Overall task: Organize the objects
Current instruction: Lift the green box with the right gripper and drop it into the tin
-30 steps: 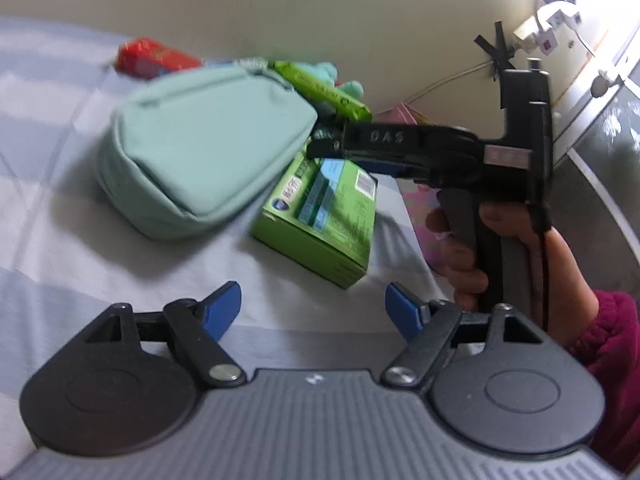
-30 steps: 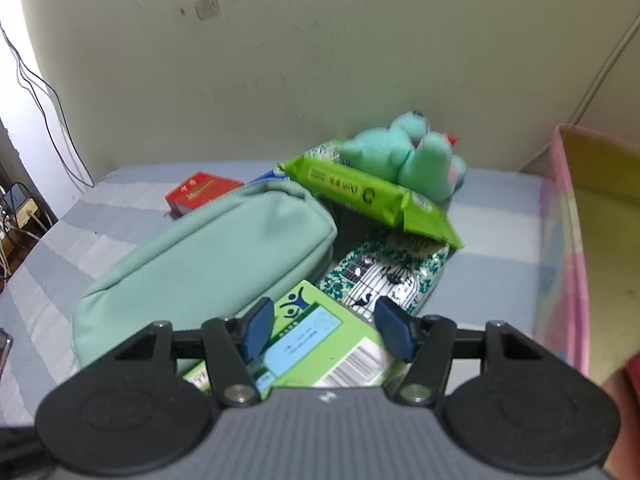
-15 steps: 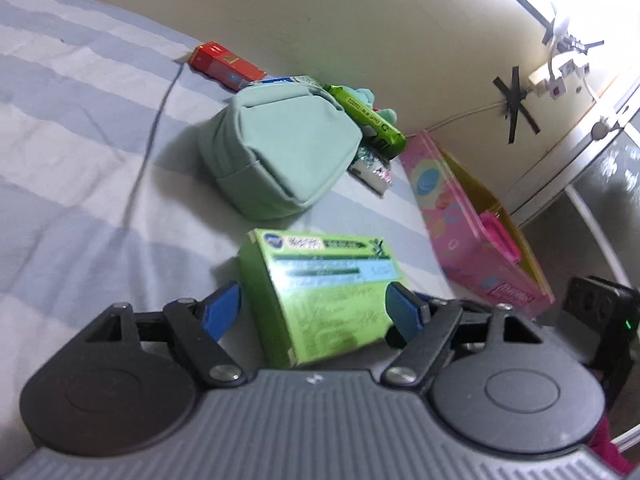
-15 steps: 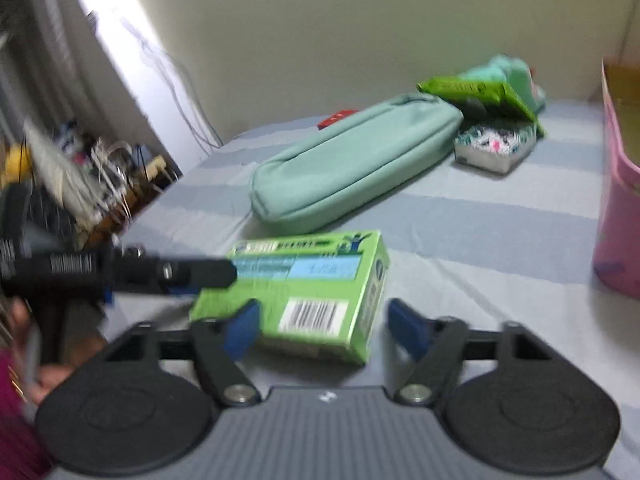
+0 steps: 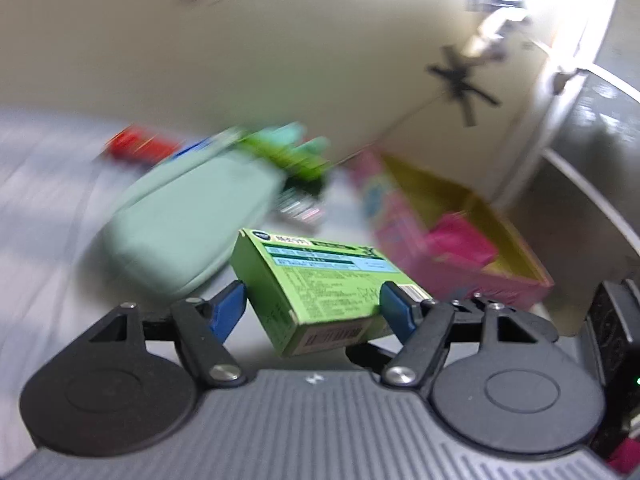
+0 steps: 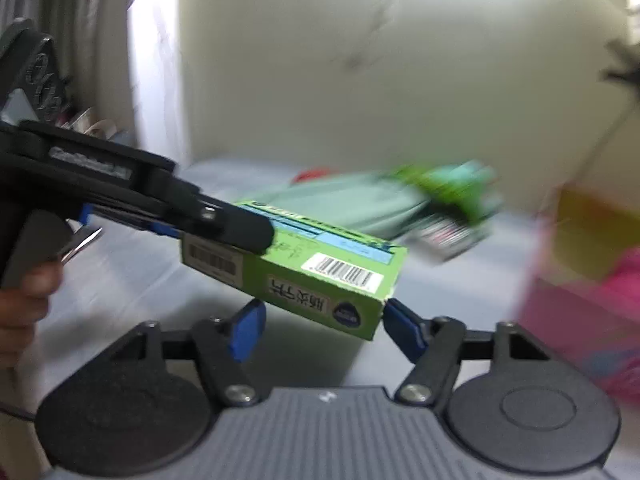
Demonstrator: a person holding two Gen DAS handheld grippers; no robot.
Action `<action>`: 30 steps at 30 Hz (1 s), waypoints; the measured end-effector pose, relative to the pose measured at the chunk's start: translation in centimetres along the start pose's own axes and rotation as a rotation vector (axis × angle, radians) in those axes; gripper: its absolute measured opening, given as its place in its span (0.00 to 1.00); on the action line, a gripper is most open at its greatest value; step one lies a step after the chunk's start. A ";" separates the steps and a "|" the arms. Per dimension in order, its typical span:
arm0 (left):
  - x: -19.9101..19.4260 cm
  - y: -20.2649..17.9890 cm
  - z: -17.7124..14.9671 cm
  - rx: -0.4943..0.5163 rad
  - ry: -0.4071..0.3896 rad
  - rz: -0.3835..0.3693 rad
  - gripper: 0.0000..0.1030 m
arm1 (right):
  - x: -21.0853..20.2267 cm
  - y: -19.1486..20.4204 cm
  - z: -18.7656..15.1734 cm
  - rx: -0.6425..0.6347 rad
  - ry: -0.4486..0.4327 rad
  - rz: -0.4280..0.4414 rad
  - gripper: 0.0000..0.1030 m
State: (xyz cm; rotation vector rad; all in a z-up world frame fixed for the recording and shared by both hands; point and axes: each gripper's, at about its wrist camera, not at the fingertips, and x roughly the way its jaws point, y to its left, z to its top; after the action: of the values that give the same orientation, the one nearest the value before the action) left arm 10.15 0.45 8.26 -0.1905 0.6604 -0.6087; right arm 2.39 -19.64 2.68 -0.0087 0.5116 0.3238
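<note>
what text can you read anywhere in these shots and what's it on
Green box: large Chinese characters on the end face nearest the right wrist camera, seen upside down; I cannot read them with confidence.
Barcodes on the same box: digits too small.
Fine print on its top: too small.
Raised lettering on the left gripper body: blurred.
Everything behind is motion-blurred; nothing legible.

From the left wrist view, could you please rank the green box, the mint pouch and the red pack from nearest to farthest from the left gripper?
1. Green box: between the closing jaws of the left gripper, lifted.
2. Mint pouch: behind the box, to the left, on the striped sheet.
3. Red pack: farthest, far left beyond the pouch, near the wall.
</note>
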 end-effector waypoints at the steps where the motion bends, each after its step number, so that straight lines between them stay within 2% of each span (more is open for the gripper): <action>1: 0.7 -1.3 0.8 0.029 -0.004 -0.011 0.72 | -0.6 -1.6 0.4 0.035 -0.013 -0.013 0.63; 5: 4.4 -6.8 3.3 0.159 -0.024 -0.059 0.73 | -2.7 -7.4 1.5 0.116 -0.061 -0.105 0.62; 8: 7.8 -10.0 4.7 0.198 -0.016 -0.090 0.73 | -3.4 -11.5 1.7 0.163 -0.066 -0.154 0.62; 14: 14.6 -13.4 5.1 0.231 0.073 -0.084 0.74 | -1.7 -19.3 0.3 0.346 0.033 -0.151 0.63; 17: 17.1 -14.5 5.1 0.232 0.136 -0.096 0.74 | -1.6 -21.2 0.1 0.366 0.022 -0.233 0.65; 19: 19.0 -15.5 5.0 0.221 0.152 -0.100 0.74 | -1.6 -21.9 0.1 0.336 0.025 -0.324 0.66; 21: 19.8 -16.1 5.1 0.215 0.157 -0.080 0.74 | -2.0 -21.8 -0.3 0.317 0.005 -0.371 0.68; 23: 19.5 -16.3 5.2 0.192 0.153 -0.097 0.73 | -3.0 -20.9 -1.0 0.288 -0.031 -0.397 0.77; 27: 16.5 -16.2 5.1 0.226 0.084 -0.081 0.74 | -4.5 -19.4 -1.3 0.240 -0.089 -0.419 0.77; 30: 13.4 -14.7 5.2 0.211 0.041 -0.069 0.74 | -6.2 -17.3 -0.7 0.259 -0.144 -0.389 0.77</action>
State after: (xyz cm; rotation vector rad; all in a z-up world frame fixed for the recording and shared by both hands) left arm 14.86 -19.39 10.52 -0.0037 0.6262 -0.7452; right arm 2.29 -38.01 3.79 0.1639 0.3951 -0.1231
